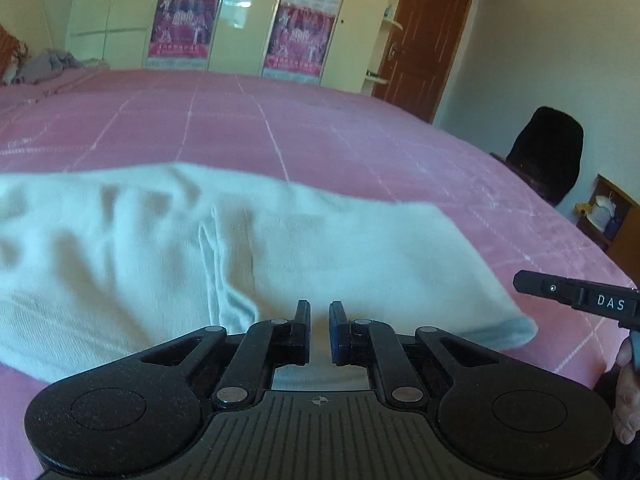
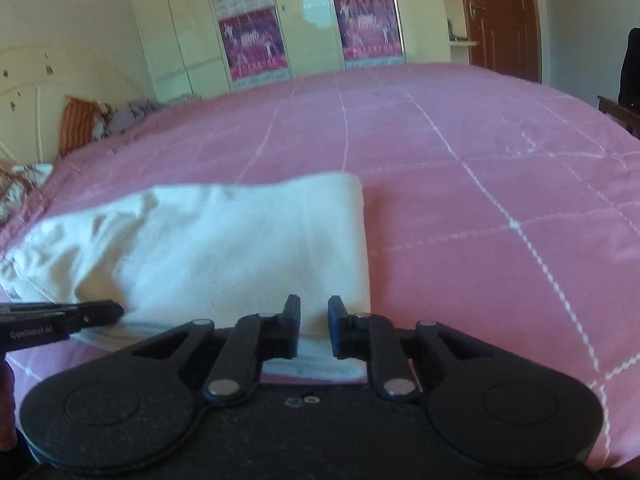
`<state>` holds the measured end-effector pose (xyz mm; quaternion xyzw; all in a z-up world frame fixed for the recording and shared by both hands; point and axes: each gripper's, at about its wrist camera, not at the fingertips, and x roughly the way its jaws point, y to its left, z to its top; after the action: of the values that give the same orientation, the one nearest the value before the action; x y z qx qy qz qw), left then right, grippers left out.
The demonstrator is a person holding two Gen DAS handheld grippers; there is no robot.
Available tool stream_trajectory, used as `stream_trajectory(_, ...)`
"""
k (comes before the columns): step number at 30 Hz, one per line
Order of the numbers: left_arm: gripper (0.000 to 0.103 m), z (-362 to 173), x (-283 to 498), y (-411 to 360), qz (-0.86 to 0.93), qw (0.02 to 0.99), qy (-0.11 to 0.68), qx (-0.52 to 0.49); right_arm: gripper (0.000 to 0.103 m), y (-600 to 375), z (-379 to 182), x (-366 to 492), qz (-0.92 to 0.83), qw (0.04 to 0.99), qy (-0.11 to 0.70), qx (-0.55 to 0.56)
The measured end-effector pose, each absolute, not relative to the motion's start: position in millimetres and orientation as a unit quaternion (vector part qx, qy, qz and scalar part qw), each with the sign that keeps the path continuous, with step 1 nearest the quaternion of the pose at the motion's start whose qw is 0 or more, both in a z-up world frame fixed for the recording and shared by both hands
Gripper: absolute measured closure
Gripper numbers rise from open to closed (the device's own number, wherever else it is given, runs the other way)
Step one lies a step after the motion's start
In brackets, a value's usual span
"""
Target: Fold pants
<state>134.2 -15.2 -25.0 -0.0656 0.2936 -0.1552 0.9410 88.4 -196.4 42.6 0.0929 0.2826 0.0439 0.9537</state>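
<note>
White pants (image 1: 168,248) lie folded lengthwise on the pink bed, their near edge under both grippers. My left gripper (image 1: 319,332) hovers over the near edge of the pants, jaws a narrow gap apart with white cloth showing between them. My right gripper (image 2: 314,330) is over the right near corner of the pants (image 2: 240,248), jaws likewise slightly apart above the hem. The right gripper also shows at the right edge of the left wrist view (image 1: 580,296), and the left gripper at the left edge of the right wrist view (image 2: 60,320).
The pink checked bedspread (image 2: 480,200) stretches far ahead and to the right. Pillows and crumpled clothes (image 2: 104,120) lie at the far left. A wardrobe with posters (image 1: 240,20), a brown door (image 1: 424,40) and a dark chair (image 1: 548,152) stand beyond the bed.
</note>
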Motion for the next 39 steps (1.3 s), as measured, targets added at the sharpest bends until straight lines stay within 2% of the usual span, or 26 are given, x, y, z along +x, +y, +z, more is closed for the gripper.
stream_trajectory(3, 0.094, -27, 148, -24, -0.146, 0.941, 0.302, -0.040, 0.082, -193, 46, 94, 0.077, 0.957, 0.264, 0.090)
stream_trajectory(4, 0.094, -38, 159, -25, -0.136, 0.930, 0.339, -0.035, 0.081, -188, 38, 102, 0.083, 0.951, 0.285, 0.083)
stream_trajectory(5, 0.094, -42, 162, -21, -0.134, 0.927, 0.348, -0.048, 0.081, -182, 24, 115, 0.080, 0.938, 0.330, 0.067)
stream_trajectory(6, 0.094, -37, 162, -18, -0.137, 0.928, 0.340, -0.062, 0.081, -181, 18, 118, 0.077, 0.937, 0.335, 0.061)
stream_trajectory(8, 0.094, -24, 163, -11, -0.131, 0.939, 0.311, -0.063, 0.082, -186, 32, 119, 0.085, 0.944, 0.309, 0.072)
stream_trajectory(11, 0.094, -17, 187, -6, -0.123, 0.941, 0.308, -0.066, 0.081, -195, 56, 134, 0.079, 0.960, 0.255, 0.082)
stream_trajectory(15, 0.094, -42, 225, 1, -0.118, 0.921, 0.363, -0.072, 0.079, -198, 47, 198, 0.047, 0.953, 0.291, 0.077)
stream_trajectory(17, 0.094, -31, 222, 3, -0.113, 0.925, 0.354, -0.076, 0.080, -198, 24, 229, 0.043, 0.928, 0.363, 0.071)
stream_trajectory(19, 0.094, -19, 216, 4, -0.108, 0.940, 0.319, -0.060, 0.080, -199, 27, 221, 0.049, 0.937, 0.340, 0.067)
stream_trajectory(22, 0.094, -35, 225, 6, -0.095, 0.928, 0.357, -0.054, 0.076, -203, 35, 213, 0.040, 0.950, 0.300, 0.074)
stream_trajectory(25, 0.094, -37, 216, 6, -0.098, 0.931, 0.348, -0.052, 0.069, -209, 15, 222, 0.025, 0.929, 0.359, 0.083)
stream_trajectory(28, 0.094, -33, 185, 8, -0.095, 0.936, 0.335, -0.047, 0.067, -213, 23, 193, 0.031, 0.933, 0.349, 0.086)
stream_trajectory(30, 0.084, -37, 166, 7, -0.089, 0.941, 0.326, -0.031, 0.061, -211, 21, 166, 0.042, 0.934, 0.346, 0.080)
stream_trajectory(31, 0.059, -37, 159, 11, -0.080, 0.940, 0.329, -0.032, 0.060, -209, 18, 151, 0.048, 0.934, 0.347, 0.073)
stream_trajectory(32, 0.046, -39, 151, 17, -0.074, 0.937, 0.338, -0.037, 0.060, -208, 15, 137, 0.051, 0.937, 0.339, 0.070)
stream_trajectory(36, 0.046, -25, 119, 42, -0.052, 0.952, 0.294, -0.068, 0.053, -227, 26, 106, 0.040, 0.942, 0.309, 0.120)
stream_trajectory(39, 0.046, -16, 93, 83, -0.012, 0.960, 0.245, -0.134, 0.047, -241, 38, 94, 0.012, 0.952, 0.268, 0.144)
